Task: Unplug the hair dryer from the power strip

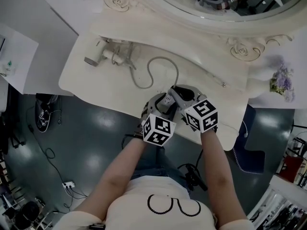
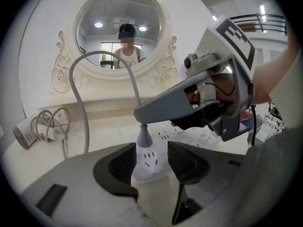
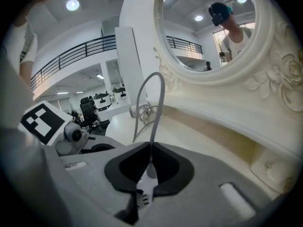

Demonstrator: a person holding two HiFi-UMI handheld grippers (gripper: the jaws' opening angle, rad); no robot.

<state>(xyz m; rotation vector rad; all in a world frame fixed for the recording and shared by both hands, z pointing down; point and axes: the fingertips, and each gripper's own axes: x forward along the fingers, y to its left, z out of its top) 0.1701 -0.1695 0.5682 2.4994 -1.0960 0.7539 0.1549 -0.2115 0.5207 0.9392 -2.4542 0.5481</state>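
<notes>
The table (image 1: pixel 91 78) bore the dryer (image 1: pixel 95 54) at its far left, well apart from both grippers. Near the front edge, the left gripper (image 2: pixel 151 148) clamped the strip's (image 2: pixel 147 172) end between its pads. The right gripper (image 3: pixel 150 148) was closed on the cord (image 3: pixel 159 93) just above the plug (image 2: pixel 143 137), which sat seated in the strip.

The power strip (image 2: pixel 150 163) was white, and the plug (image 2: pixel 143 137) and its cord (image 2: pixel 78 93) were grey. The right gripper (image 3: pixel 150 148) was grey with black pads (image 3: pixel 131 169), and its marker cube (image 1: pixel 202 115) carried black-and-white squares. The dressing table (image 1: pixel 96 80) and carved mirror frame (image 2: pixel 61 77) were cream, the floor (image 1: pixel 91 147) was dark grey, and the small, blurred flowers (image 1: pixel 283 80) looked lilac.
</notes>
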